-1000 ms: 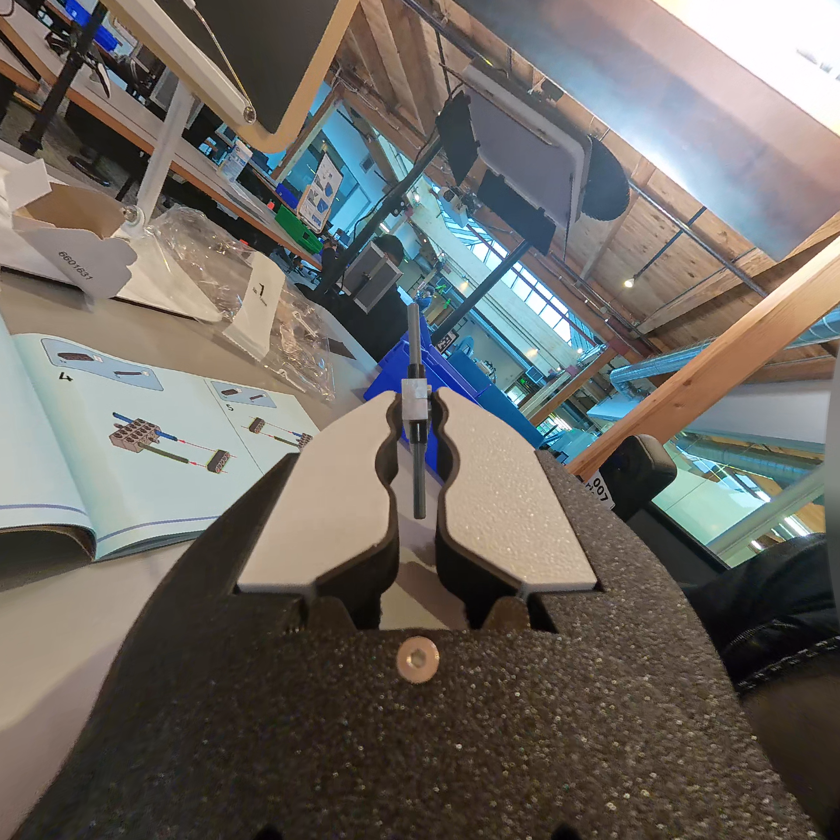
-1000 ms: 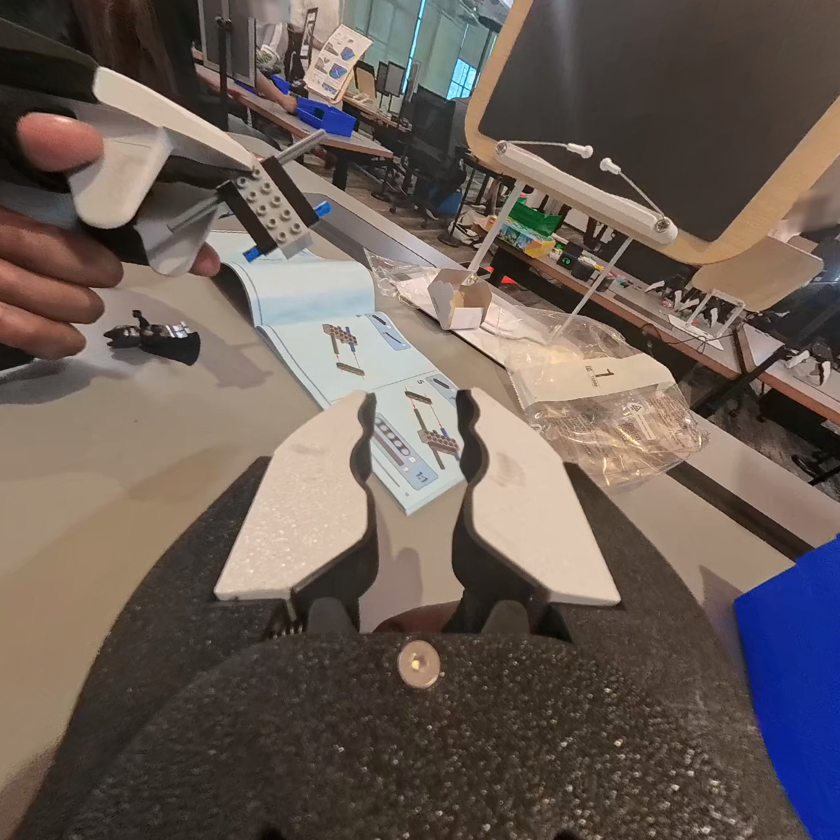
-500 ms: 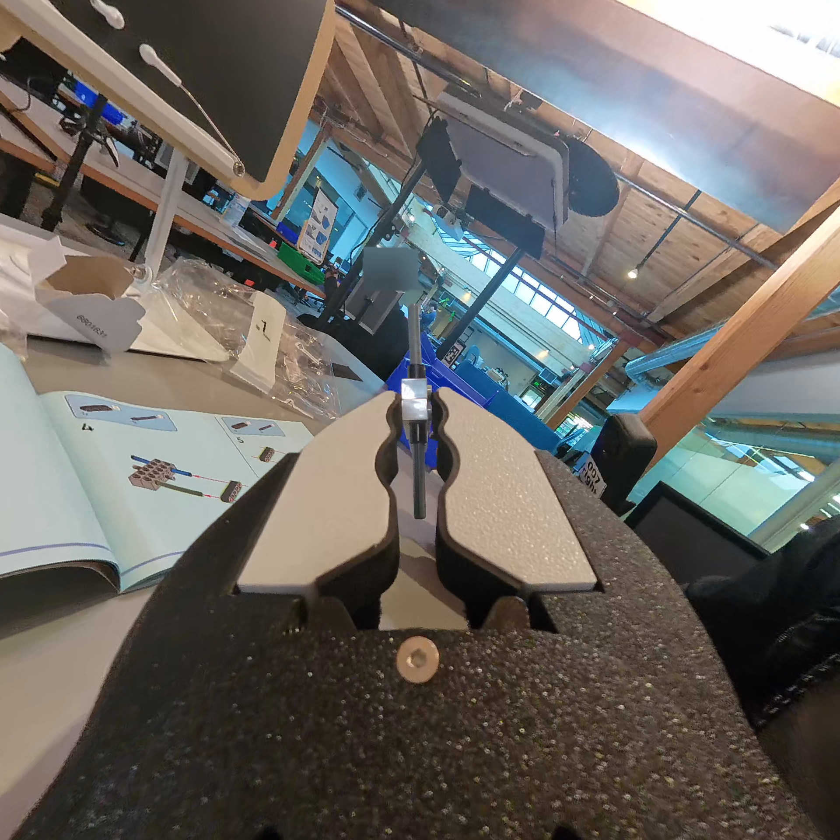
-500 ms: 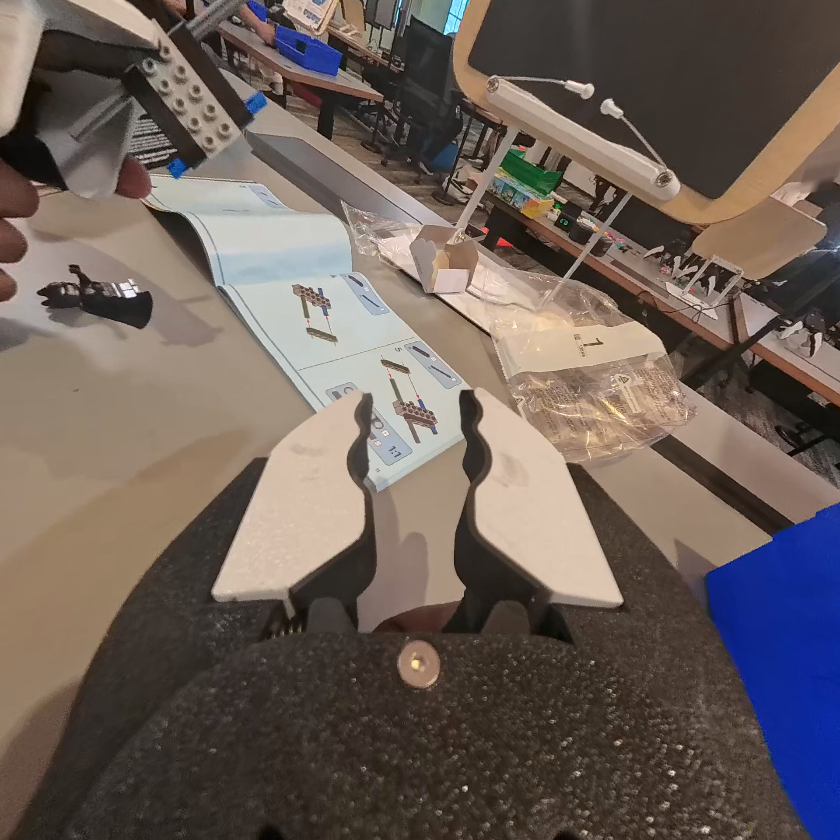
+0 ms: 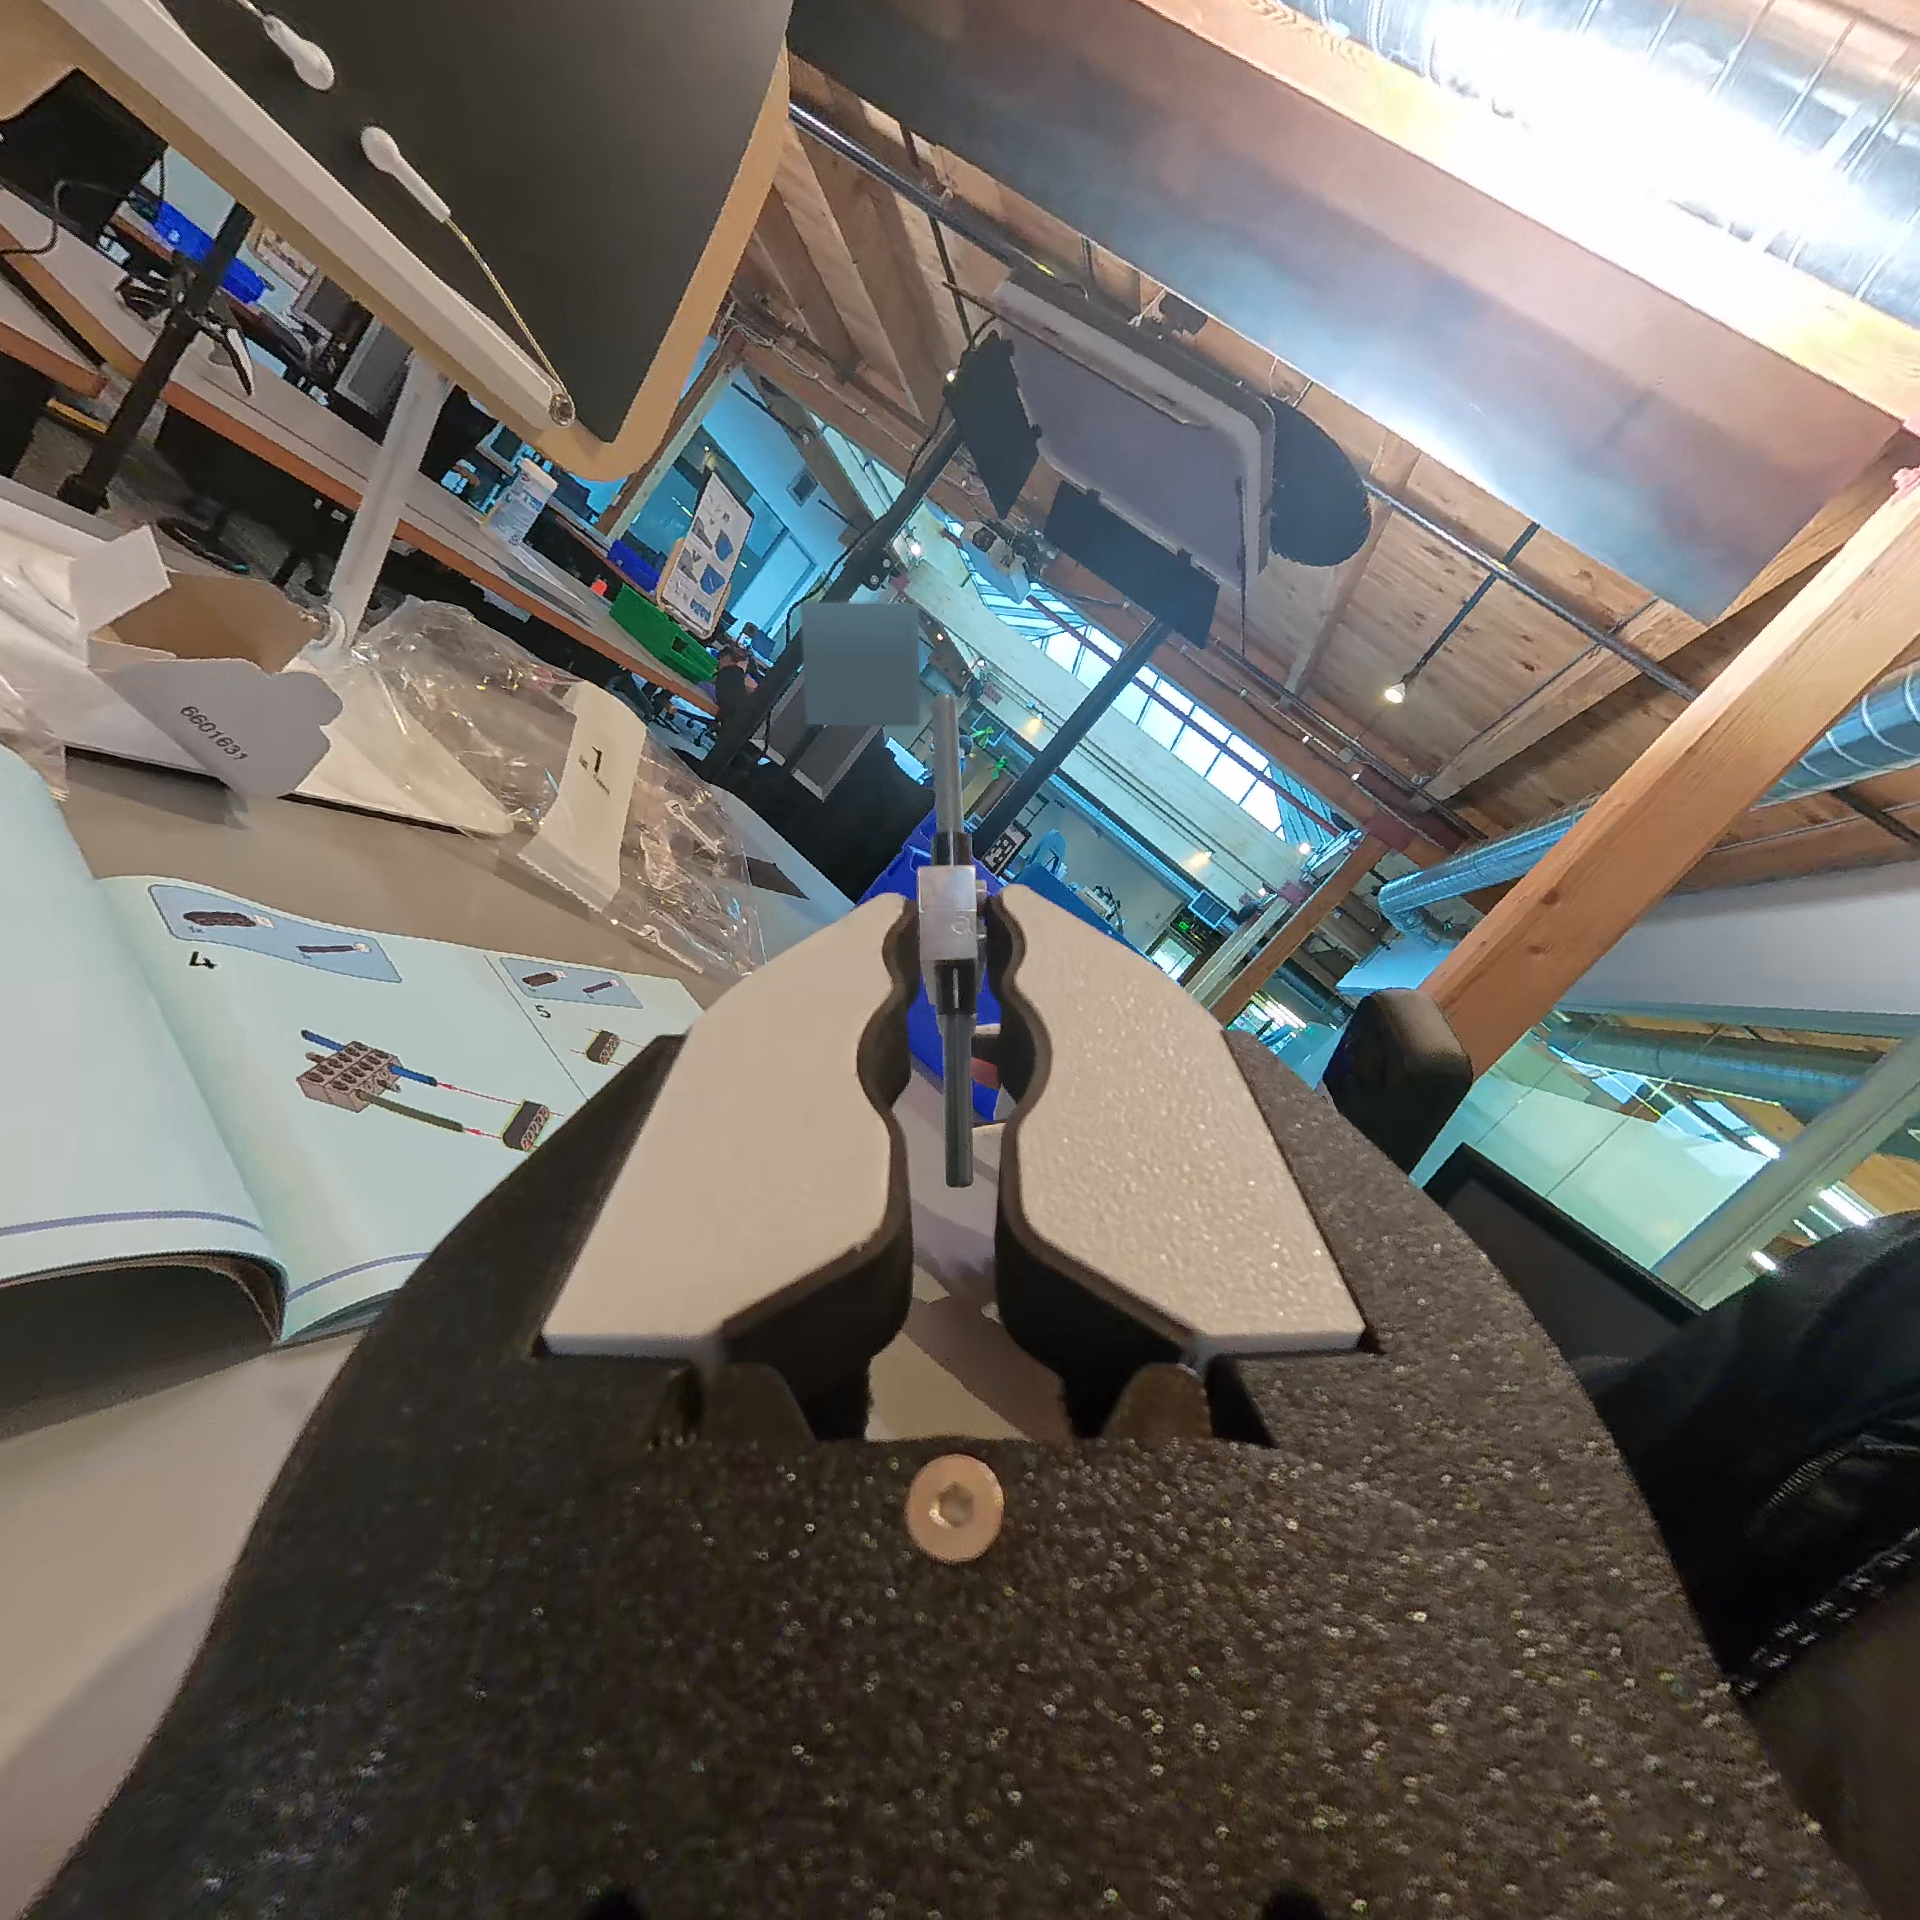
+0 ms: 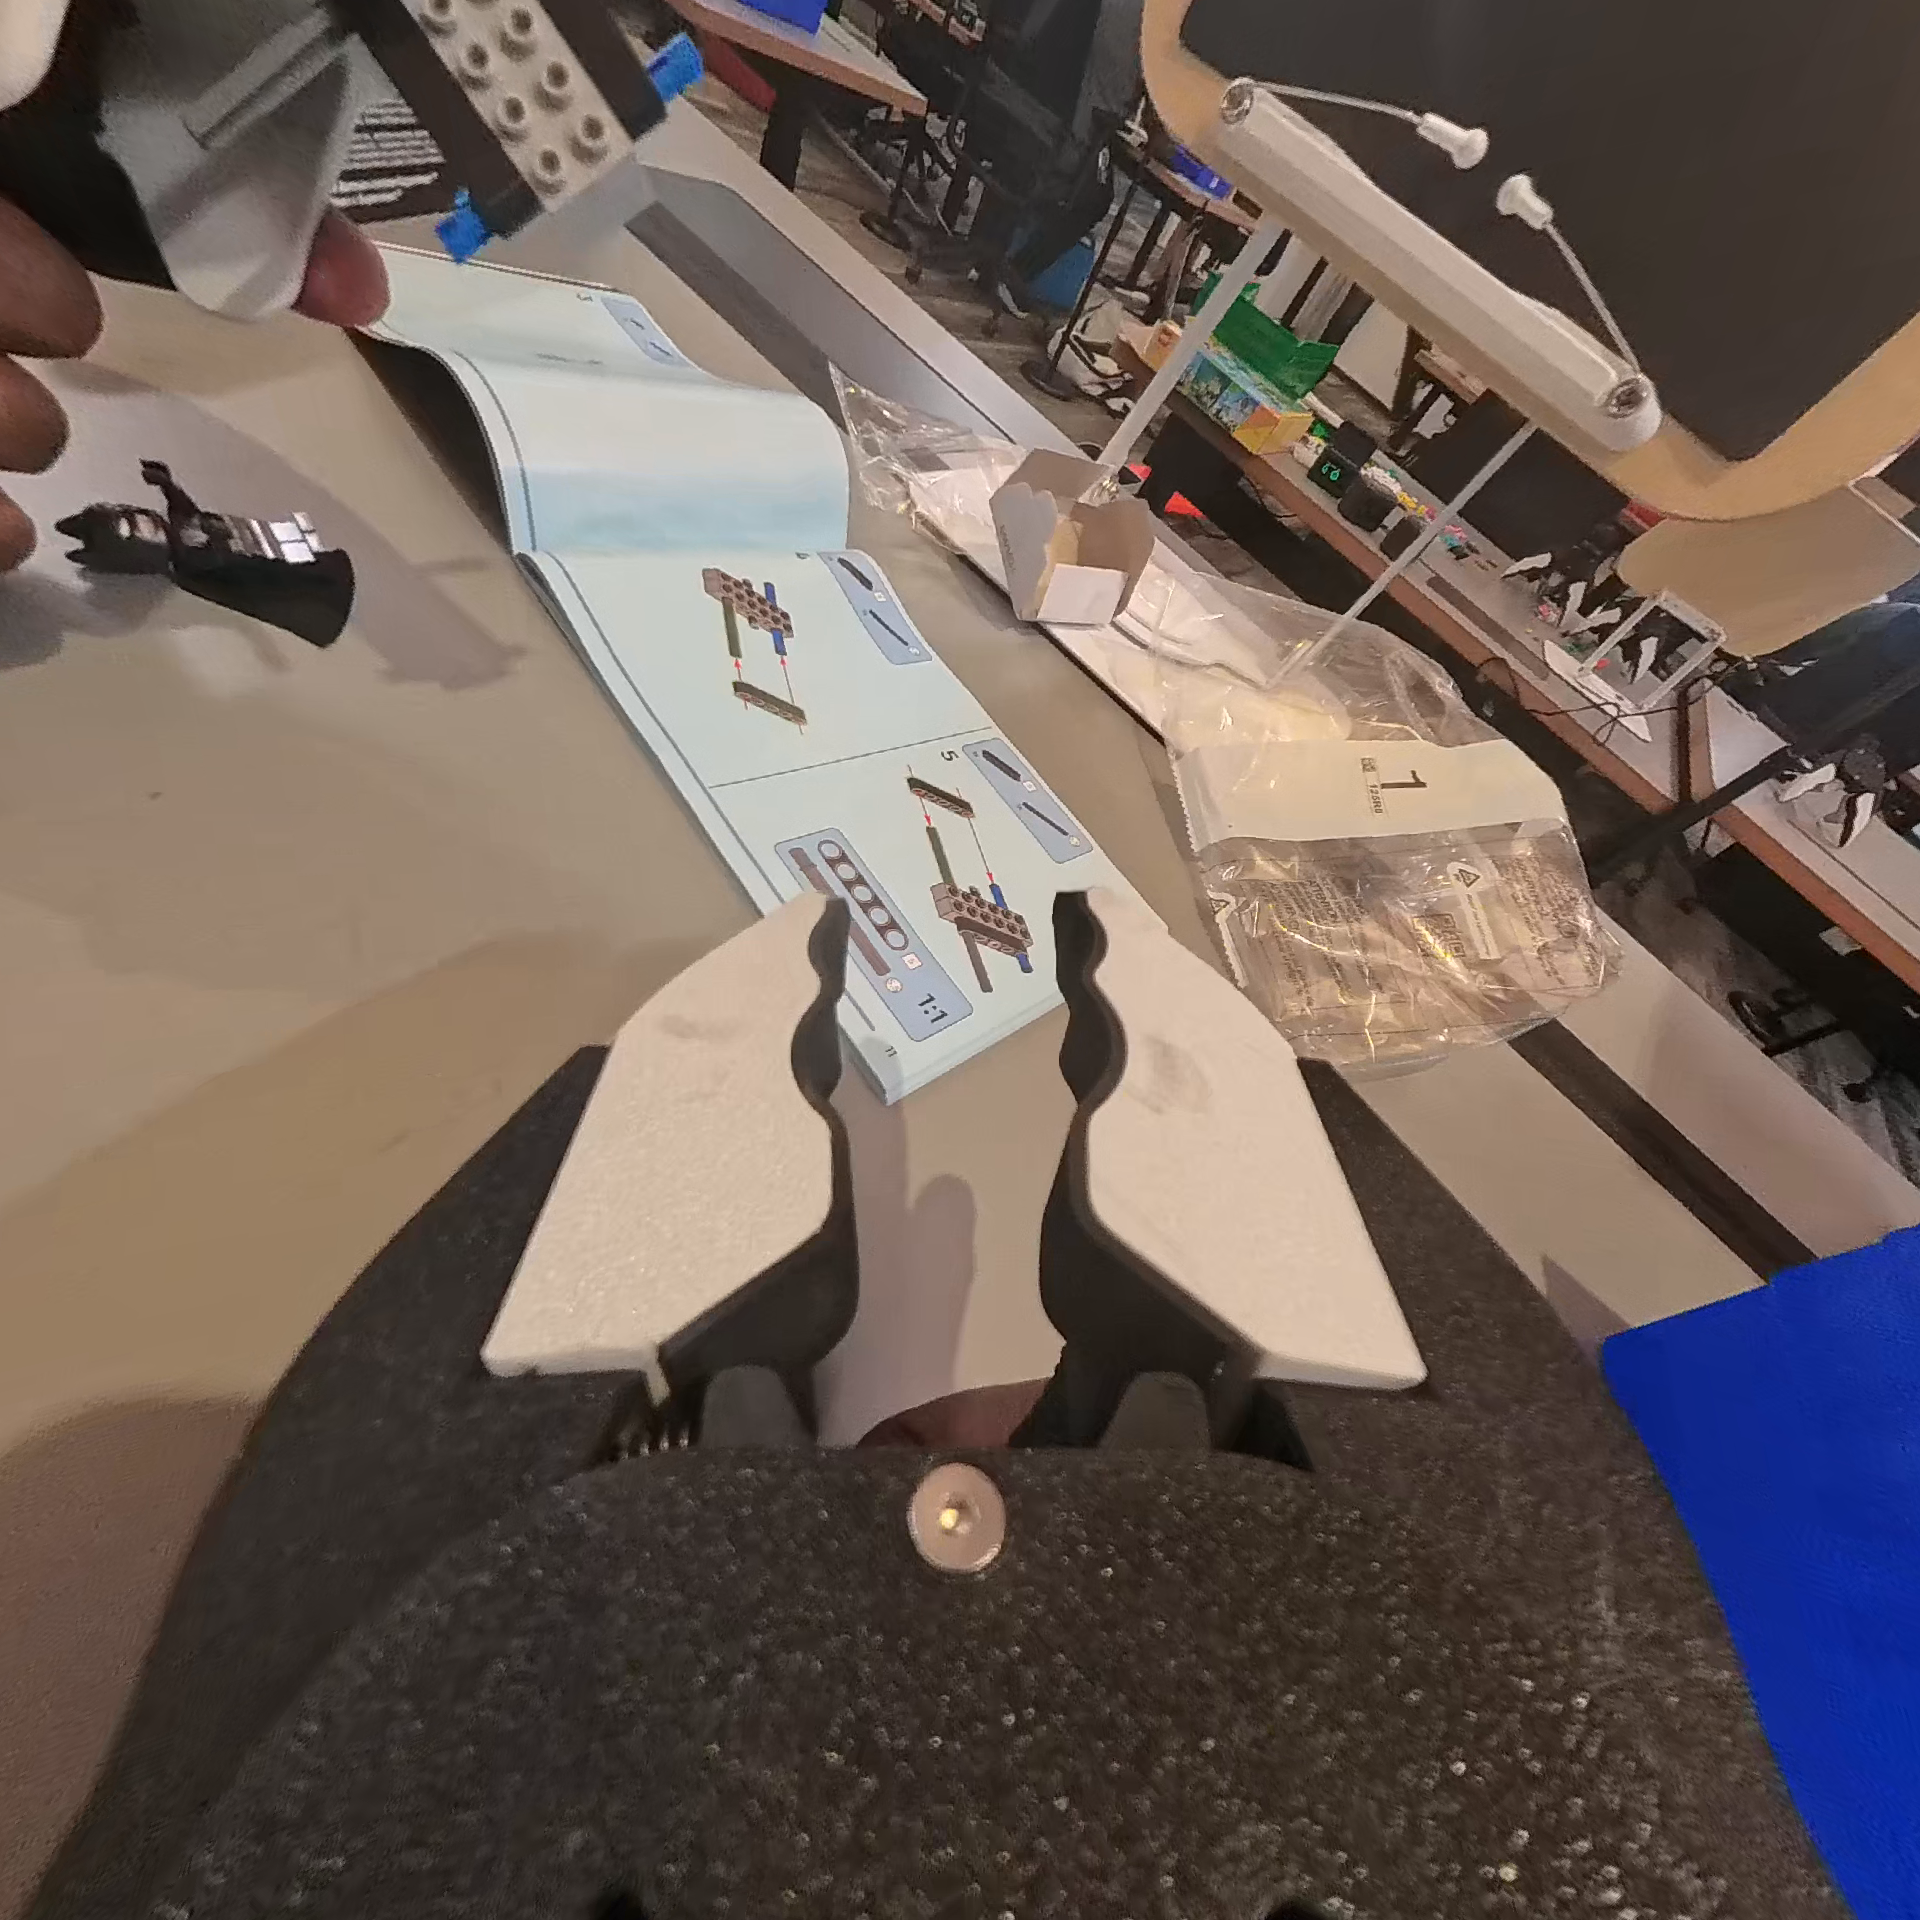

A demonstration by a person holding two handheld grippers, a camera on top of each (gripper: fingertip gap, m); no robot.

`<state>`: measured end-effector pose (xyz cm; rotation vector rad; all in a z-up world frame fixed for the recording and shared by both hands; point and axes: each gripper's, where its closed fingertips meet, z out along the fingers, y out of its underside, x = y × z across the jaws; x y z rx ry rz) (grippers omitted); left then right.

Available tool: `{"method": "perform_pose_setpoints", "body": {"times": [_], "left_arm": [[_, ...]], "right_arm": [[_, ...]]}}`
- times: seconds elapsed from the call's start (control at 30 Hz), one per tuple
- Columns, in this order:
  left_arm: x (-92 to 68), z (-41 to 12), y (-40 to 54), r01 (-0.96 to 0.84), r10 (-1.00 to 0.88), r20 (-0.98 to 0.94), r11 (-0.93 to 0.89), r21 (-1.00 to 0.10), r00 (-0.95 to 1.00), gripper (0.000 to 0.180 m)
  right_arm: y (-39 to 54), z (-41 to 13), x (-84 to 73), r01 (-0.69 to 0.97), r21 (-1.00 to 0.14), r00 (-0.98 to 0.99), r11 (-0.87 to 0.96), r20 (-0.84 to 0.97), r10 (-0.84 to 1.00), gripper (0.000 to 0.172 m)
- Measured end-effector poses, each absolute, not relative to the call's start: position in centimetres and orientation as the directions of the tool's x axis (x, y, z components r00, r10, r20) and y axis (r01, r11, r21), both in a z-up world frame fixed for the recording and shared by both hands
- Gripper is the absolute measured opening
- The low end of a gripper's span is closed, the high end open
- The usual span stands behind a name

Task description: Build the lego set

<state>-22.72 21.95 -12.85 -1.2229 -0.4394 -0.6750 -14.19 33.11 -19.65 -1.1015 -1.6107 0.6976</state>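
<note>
My left gripper is shut on a small toy-brick assembly: a grey brick with a dark grey axle through it. It is raised and tilted up toward the ceiling. The same assembly shows in the right wrist view at the top left, with grey studs, black side beams and a blue pin, held by the left gripper's fingers next to a person's hand. My right gripper is open and empty, above the lower corner of the open light-blue instruction booklet.
A black minifigure part lies on the grey table at left. A clear plastic parts bag and a small open cardboard box lie beyond the booklet. A blue bin is at right. A black board on white legs stands behind. The left gripper's tips are roughly 15 centimeters from the right gripper's.
The left gripper rose and tilted, carrying the brick assembly up and out toward the top left of the right wrist view. The right gripper moved slightly over the booklet, jaws still open.
</note>
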Motion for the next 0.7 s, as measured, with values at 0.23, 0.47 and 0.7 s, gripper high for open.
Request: {"method": "perform_pose_setpoints", "body": {"times": [0.23,0.47,0.7], "left_arm": [[-22.6,-12.9,22.0,0.687,-0.239,0.646,0.191,-0.701,0.725,0.012],[-22.3,-13.0,22.1,0.711,-0.27,0.66,0.188,-0.678,0.701,0.012],[-22.4,-12.5,21.9,0.698,-0.271,0.645,0.205,-0.686,0.714,0.012]], "right_arm": [[32.6,-20.3,-14.4,0.338,-0.809,-0.084,0.481,0.483,0.872,0.04],[32.9,-22.1,-14.3,0.398,-0.731,-0.165,0.554,0.537,0.827,0.044],[32.4,-22.8,-14.2,0.416,-0.729,-0.242,0.544,0.487,0.839,0.047]]}}
